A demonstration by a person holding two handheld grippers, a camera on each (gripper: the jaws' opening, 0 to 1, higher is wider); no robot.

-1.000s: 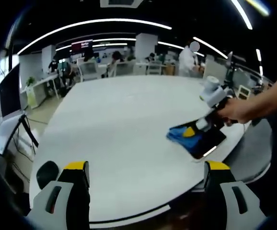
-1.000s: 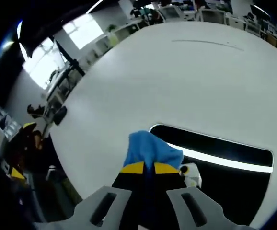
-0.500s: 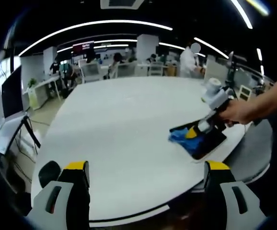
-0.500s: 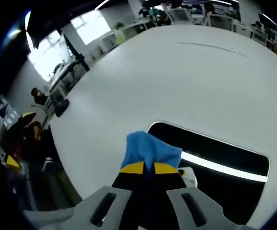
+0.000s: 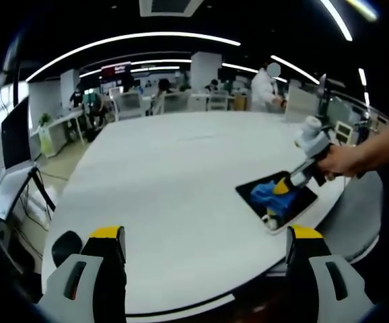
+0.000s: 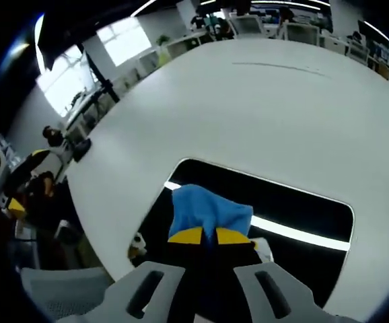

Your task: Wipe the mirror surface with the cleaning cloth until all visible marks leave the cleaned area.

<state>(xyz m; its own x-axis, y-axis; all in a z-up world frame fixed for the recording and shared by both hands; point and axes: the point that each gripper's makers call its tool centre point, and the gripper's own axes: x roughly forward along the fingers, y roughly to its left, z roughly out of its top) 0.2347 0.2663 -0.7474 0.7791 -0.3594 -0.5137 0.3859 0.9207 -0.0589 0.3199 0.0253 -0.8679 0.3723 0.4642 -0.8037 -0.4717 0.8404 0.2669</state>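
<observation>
A dark rectangular mirror [image 6: 275, 208] lies flat on the white table [image 6: 262, 108] near its edge; it reflects a bright ceiling light strip. A blue cleaning cloth [image 6: 208, 212] is pressed on the mirror's near end, with my right gripper [image 6: 209, 237] shut on it. In the left gripper view the mirror [image 5: 302, 202] sits at the table's right edge, the blue cloth [image 5: 270, 195] on it under the right gripper [image 5: 290, 183], held by a person's hand [image 5: 342, 161]. My left gripper [image 5: 206, 237] stands open over the table's near edge, well left of the mirror.
The big white table [image 5: 174, 168] spreads wide to the left and far side of the mirror. Office desks, chairs [image 5: 127, 101] and people stand beyond it. A tripod [image 5: 36, 185] stands on the floor at the left.
My right gripper has drawn the cloth from the mirror's far-left corner onto its dark surface, toward the person. The left gripper has stayed put.
</observation>
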